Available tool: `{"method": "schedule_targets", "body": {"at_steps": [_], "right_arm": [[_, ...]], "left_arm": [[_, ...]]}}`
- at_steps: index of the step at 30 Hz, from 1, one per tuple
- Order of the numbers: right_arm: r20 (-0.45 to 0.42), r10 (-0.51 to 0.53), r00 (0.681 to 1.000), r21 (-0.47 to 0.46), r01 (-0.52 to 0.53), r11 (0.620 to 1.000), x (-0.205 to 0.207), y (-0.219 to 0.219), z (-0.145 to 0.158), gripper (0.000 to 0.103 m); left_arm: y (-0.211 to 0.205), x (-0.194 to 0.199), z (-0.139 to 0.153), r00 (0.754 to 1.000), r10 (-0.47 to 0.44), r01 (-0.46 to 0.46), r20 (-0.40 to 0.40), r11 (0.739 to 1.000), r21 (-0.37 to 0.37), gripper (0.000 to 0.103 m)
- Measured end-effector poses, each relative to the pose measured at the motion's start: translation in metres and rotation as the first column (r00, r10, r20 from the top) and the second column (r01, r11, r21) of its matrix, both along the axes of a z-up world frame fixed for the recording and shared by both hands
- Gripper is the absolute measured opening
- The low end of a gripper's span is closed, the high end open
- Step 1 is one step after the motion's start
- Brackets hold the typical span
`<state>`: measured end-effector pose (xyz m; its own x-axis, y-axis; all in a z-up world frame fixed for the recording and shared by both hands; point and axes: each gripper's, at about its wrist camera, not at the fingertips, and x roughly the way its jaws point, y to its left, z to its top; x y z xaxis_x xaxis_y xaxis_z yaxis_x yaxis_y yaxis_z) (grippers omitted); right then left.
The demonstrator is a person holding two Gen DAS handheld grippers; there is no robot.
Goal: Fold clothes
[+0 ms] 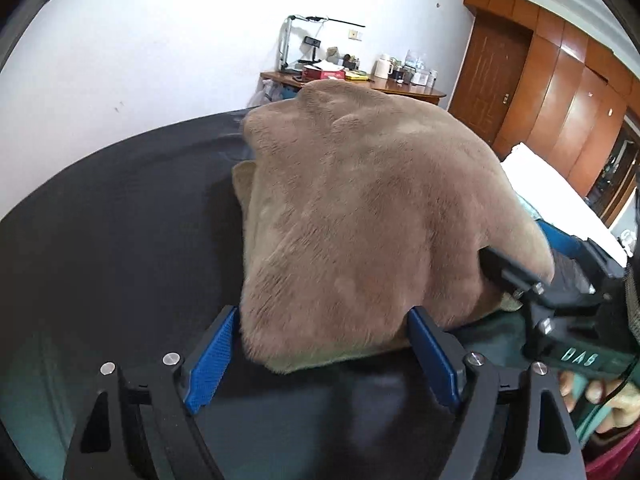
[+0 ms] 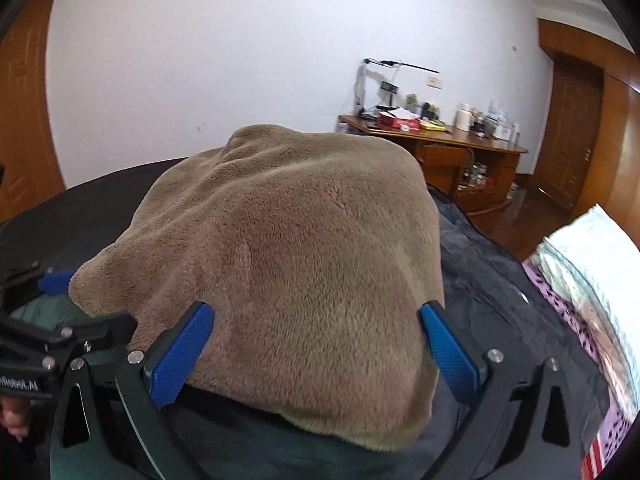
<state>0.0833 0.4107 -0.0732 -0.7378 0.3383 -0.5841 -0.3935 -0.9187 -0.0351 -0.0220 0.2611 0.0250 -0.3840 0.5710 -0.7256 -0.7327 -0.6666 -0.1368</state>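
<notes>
One brown fleece garment [image 1: 360, 208] lies heaped in a single folded mound on a black cloth-covered surface [image 1: 120, 220], and it fills the middle of both wrist views. Two hand-held grippers are at its near edge, one at each corner. The left hand-held gripper [image 1: 320, 356] has its two blue pads [image 1: 212, 356] standing wide apart, with the garment's near left corner hanging down between them; the pads do not press the fleece, so it is open around the cloth rather than clamped on it. The right hand-held gripper [image 2: 316, 356] likewise shows two blue pads [image 2: 180, 356] spread wide, the fleece's near edge lying between them and draping past them, with no pinch visible. In the left wrist view the right tool appears at the right side, its black finger touching the garment's edge, and fingertips of one hand [image 1: 592, 396] hold its handle. In the right wrist view the left tool shows at the left edge, just beside the garment. Under the fleece's near edge a dark green fabric [image 2: 280, 456] shows. Behind, against the white wall, stands one wooden tabletop [image 2: 460, 136] crowded with small items, including one red box [image 2: 398, 121] and one white jug [image 2: 464, 117]. One wooden door [image 2: 568, 140] is at the right.
</notes>
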Motion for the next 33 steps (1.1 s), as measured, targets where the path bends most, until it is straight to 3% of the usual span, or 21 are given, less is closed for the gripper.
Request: {"method": "schedule_targets", "body": {"at_steps": [7, 11, 18, 33], "right_arm": [[-0.026, -0.121, 0.992, -0.090, 0.119, 0.989, 0.020, -0.005, 0.002, 0.103], [-0.014, -0.163, 0.987, -0.100, 0.161, 0.982, 0.029, -0.017, 0.000, 0.103], [0.041, -0.144, 0.989, -0.085, 0.147, 0.985, 0.036, -0.039, -0.012, 0.103], [0.075, -0.142, 0.987, -0.036, 0.146, 0.989, 0.045, -0.058, -0.018, 0.103]], "left_arm": [[-0.012, 0.015, 0.000, 0.990, 0.039, -0.047, -0.132, 0.997, -0.056, 0.085], [-0.016, 0.014, -0.002, 0.992, 0.052, -0.060, -0.114, 0.996, -0.068, 0.085], [-0.020, 0.015, -0.009, 0.998, 0.051, -0.054, -0.041, 0.995, -0.083, 0.085], [-0.021, 0.022, -0.015, 0.998, 0.040, -0.044, -0.044, 0.993, -0.106, 0.085]]}}
